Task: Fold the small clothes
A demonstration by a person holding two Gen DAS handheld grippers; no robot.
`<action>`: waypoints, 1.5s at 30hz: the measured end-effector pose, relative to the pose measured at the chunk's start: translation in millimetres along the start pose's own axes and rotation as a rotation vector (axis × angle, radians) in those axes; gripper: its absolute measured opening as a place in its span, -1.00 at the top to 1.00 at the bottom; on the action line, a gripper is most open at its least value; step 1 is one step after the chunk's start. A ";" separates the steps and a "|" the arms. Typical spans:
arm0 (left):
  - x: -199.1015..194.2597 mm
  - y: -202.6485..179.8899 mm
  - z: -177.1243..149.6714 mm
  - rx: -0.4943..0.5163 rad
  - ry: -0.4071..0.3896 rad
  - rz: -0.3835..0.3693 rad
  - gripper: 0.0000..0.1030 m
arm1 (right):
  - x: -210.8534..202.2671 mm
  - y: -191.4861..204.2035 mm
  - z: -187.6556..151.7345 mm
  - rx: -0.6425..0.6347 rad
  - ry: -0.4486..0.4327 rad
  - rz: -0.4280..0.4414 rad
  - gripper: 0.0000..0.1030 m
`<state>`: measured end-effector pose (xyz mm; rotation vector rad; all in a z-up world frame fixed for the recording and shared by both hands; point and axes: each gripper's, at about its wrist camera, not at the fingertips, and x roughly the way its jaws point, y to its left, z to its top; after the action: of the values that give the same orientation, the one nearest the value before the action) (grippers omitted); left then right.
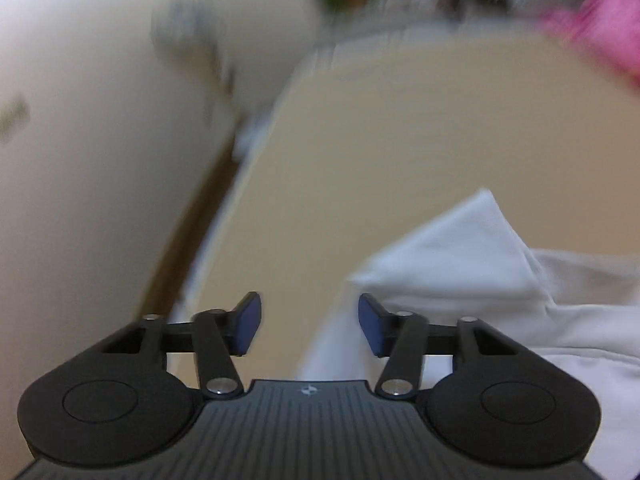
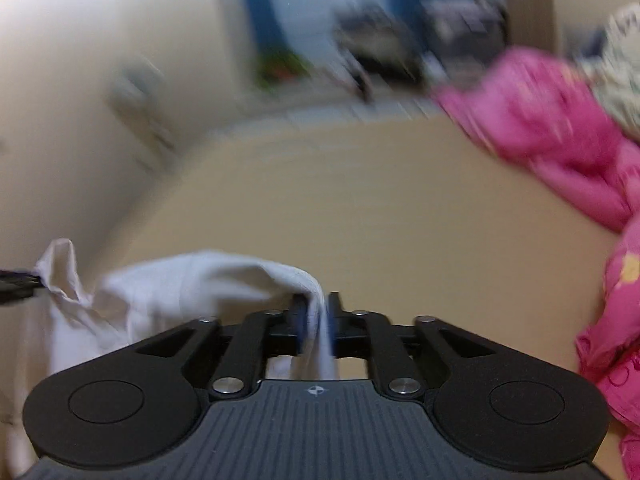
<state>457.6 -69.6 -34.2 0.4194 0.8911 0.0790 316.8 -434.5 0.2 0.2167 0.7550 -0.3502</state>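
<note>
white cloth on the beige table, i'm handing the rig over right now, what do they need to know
Left gripper: open, empty, beside the white cloth garment.
Right gripper: shut on an edge of the white cloth garment, lifting it off the beige table.
A crumpled pink patterned garment waits at the table's right side.
Done: no finished fold visible; views are blurred.
Left: grasp another edge with the left, fold the white one, then the pink.

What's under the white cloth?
The tan table lies under the white cloth, showing all around it. The right gripper pinches a fold. Whatever sits directly beneath the cloth is covered, so it cannot be seen.
</note>
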 end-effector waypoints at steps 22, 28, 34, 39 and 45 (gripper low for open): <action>-125.7 2.1 -273.4 0.055 0.087 -0.153 -0.85 | -68.7 27.8 -306.1 -0.052 0.308 0.203 -0.46; -163.9 -17.2 -292.3 0.099 0.065 -0.134 -0.85 | -45.3 48.7 -324.5 -0.139 0.334 0.173 -0.26; -184.5 -28.0 -286.8 0.088 0.048 -0.123 -0.85 | -75.5 16.8 -273.0 -0.168 0.228 0.274 0.95; -198.3 -42.5 -279.3 0.115 0.029 -0.114 -0.85 | -97.3 -51.0 -173.8 -0.156 0.024 0.129 0.96; -208.1 -47.9 -276.1 0.120 0.010 -0.097 -0.87 | -95.0 -163.9 -55.0 0.272 -0.294 -0.489 0.01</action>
<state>109.1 -74.4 -51.9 0.4867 0.9281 -0.0619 154.9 -546.0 16.8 0.2283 0.4590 -0.9315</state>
